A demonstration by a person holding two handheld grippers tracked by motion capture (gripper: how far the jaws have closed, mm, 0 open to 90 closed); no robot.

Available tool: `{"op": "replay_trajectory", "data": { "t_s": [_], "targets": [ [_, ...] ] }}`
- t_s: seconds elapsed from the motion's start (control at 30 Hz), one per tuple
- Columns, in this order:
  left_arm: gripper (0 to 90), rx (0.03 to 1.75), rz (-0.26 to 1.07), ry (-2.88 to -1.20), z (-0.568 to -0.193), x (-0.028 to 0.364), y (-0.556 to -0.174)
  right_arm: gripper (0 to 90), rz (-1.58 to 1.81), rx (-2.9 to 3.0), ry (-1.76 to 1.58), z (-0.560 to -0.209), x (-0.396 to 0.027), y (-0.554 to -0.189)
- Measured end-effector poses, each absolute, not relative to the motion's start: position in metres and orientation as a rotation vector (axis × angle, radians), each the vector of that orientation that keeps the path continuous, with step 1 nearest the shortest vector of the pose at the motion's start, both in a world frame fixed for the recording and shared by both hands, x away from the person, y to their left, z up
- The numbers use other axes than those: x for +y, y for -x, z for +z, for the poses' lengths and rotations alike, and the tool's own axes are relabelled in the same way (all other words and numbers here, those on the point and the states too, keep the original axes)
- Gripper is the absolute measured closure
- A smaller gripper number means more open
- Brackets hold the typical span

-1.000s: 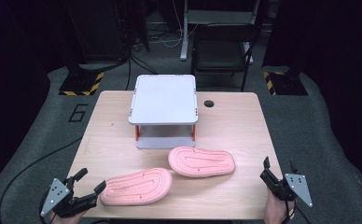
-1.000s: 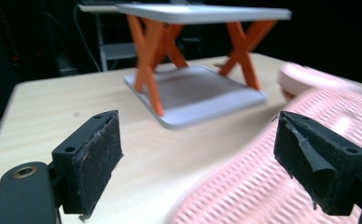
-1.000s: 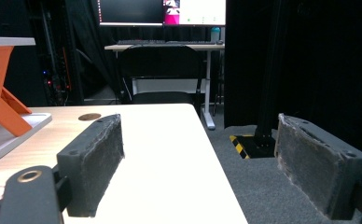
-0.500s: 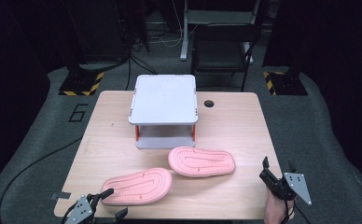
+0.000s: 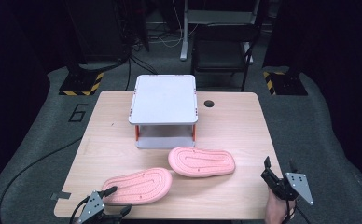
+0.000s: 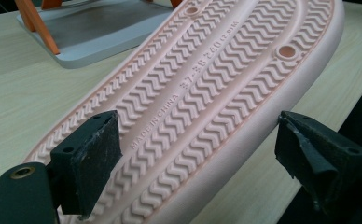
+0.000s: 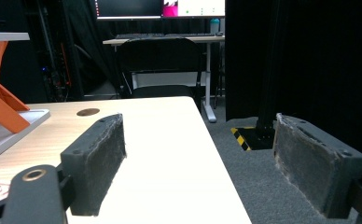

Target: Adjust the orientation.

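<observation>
Matt pink rubbery slipper sole [image 6: 207,93], ribbed with zigzag tread; pale wood-grain table top [image 5: 235,121], smooth, satin; grey plastic two-tier stand [image 5: 164,99], matt; black left gripper pads [image 6: 93,161], rough, foam-like.

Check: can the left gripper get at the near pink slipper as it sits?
Probably yes. The left gripper is open at the near pink slipper, sole up on the table. In the left gripper view its fingers straddle the slipper's end, with nothing between.
</observation>
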State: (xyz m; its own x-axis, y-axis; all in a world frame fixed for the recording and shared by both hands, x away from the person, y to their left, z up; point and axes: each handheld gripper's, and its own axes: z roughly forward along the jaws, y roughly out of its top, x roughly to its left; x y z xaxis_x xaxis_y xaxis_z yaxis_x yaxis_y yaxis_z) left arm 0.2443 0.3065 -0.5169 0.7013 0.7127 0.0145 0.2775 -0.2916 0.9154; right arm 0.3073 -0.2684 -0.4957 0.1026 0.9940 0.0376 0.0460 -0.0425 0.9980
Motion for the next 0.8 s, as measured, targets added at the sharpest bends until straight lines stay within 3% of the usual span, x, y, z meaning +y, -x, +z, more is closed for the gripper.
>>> {"op": "replay_trajectory", "data": {
  "t_s": [0.43,0.8],
  "targets": [
    [16.9,0.818,0.628,-1.791,-0.503,0.319,-0.265,18.1,1.14,1.161,-1.32,-0.496,-0.268,-0.308],
    [22.0,0.839,0.634,-1.816,-0.505,0.328,-0.273,18.5,1.143,1.166,-1.319,-0.496,-0.268,-0.308]
  ]
}}
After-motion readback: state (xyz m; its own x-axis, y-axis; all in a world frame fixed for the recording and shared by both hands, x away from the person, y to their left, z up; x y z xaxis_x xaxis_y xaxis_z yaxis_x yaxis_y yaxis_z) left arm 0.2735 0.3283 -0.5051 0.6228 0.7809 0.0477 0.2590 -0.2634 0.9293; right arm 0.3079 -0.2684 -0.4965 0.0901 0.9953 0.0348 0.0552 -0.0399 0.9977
